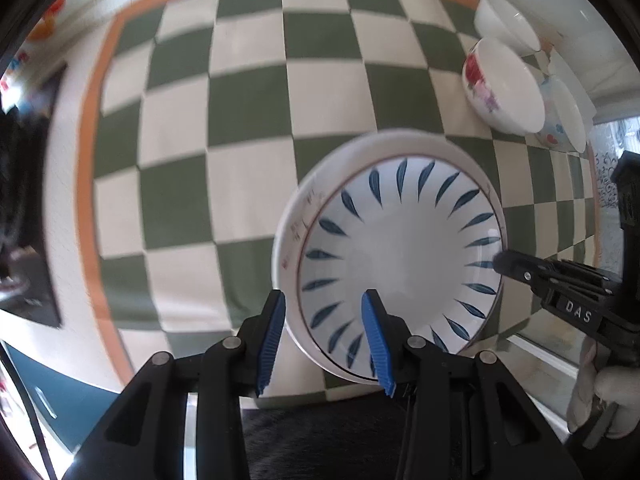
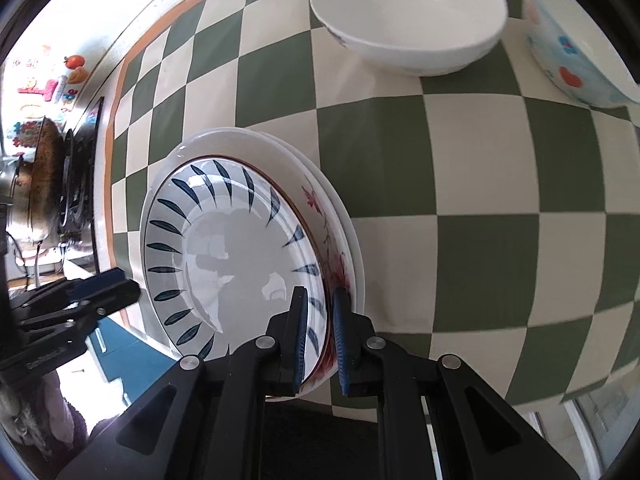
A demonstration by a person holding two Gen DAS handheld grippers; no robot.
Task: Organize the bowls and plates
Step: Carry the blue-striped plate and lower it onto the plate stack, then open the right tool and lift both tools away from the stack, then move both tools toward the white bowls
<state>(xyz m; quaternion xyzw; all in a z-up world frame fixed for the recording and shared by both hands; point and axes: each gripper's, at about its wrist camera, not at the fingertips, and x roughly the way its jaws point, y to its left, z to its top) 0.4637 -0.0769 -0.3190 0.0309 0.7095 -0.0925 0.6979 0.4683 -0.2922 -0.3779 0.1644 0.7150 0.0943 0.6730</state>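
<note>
The right gripper (image 2: pixel 320 320) has its fingers clamped on the near rim of the blue-leaf plate (image 2: pixel 224 240), one finger inside the rim and one outside, pinching it together with the red-flowered dish (image 2: pixel 332 240) nested under it. More white rims show beneath, so it looks like a stack, gathered at the near edge of the checked table (image 2: pixel 480 160). The grip at the edge probably lets the hand steady or shift the pile without reaching across it.

The left gripper (image 1: pixel 324 340) hangs over the opposite rim of the same blue-leaf plate (image 1: pixel 400 252), its fingers apart. The blue pads straddle the rim without visibly pressing on it, so nothing is held on that side. From its camera the right gripper (image 1: pixel 500 264) shows at the plate's far edge.

Well beyond the fingers, the bowls sit grouped together: a white bowl (image 2: pixel 408 12) and a pale blue dotted bowl (image 2: pixel 568 40), with a red-flowered bowl (image 1: pixel 500 88) and another white one (image 1: pixel 508 20) just beside them. My guess is that plates are being piled in one place and bowls kept in another.
</note>
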